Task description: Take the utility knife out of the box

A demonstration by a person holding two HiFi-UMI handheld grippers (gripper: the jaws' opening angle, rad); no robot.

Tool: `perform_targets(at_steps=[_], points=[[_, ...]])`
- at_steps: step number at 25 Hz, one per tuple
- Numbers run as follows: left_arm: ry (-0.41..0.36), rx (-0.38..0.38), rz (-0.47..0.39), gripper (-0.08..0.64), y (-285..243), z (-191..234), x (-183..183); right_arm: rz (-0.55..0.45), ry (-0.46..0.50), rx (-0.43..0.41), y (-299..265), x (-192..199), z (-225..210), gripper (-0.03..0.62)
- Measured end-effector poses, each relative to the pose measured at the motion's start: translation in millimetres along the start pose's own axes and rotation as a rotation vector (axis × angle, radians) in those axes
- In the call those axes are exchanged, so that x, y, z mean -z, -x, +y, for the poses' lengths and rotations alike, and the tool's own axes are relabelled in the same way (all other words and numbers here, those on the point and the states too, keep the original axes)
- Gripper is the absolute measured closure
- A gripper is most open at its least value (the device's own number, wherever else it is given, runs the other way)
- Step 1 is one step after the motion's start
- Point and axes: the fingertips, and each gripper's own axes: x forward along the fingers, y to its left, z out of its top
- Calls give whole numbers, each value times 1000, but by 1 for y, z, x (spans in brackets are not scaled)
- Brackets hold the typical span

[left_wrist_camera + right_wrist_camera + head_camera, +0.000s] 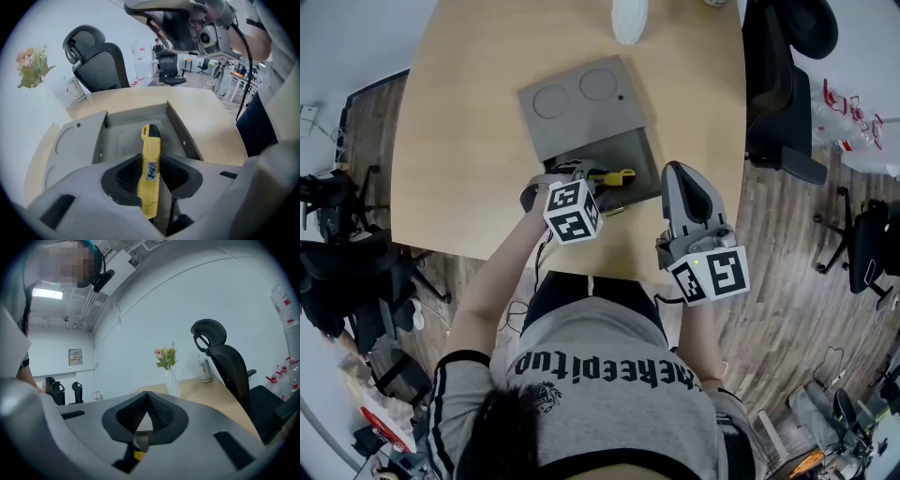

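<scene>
Overall setting: a light wooden table on a wood-plank floor, with a person in a grey printed shirt standing at its near edge and holding both tools.
Box: a grey plastic box sits near the table's near edge. Its hinged lid, marked with two round recesses, lies open and flat on the far side of the tray.
Knife: the yellow utility knife with a black tip is inside the open tray, its tip pointing towards the lid. From the head view it shows as a yellow bar at the near part of the tray. Whether it rests on the tray floor cannot be told.
Left gripper: the left gripper points steeply down into the tray. Its two black ribbed pads pinch the knife's handle from both sides, with the labelled middle of the handle between them. Its cube with square markers faces upward.
Right gripper: the right gripper is held roughly level beside the box, just off its right side. Its pads are pressed together at the tips with nothing between them.
Far end of the table: a white vase of pink flowers.
Beside the table: a black office chair.
</scene>
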Motion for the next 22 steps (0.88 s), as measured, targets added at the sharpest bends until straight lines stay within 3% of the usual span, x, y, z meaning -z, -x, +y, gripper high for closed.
perform_targets(at_steps=[22], points=[[157,-208,-357,434,91,25,-27,-10,37,92,17,9,43,586]])
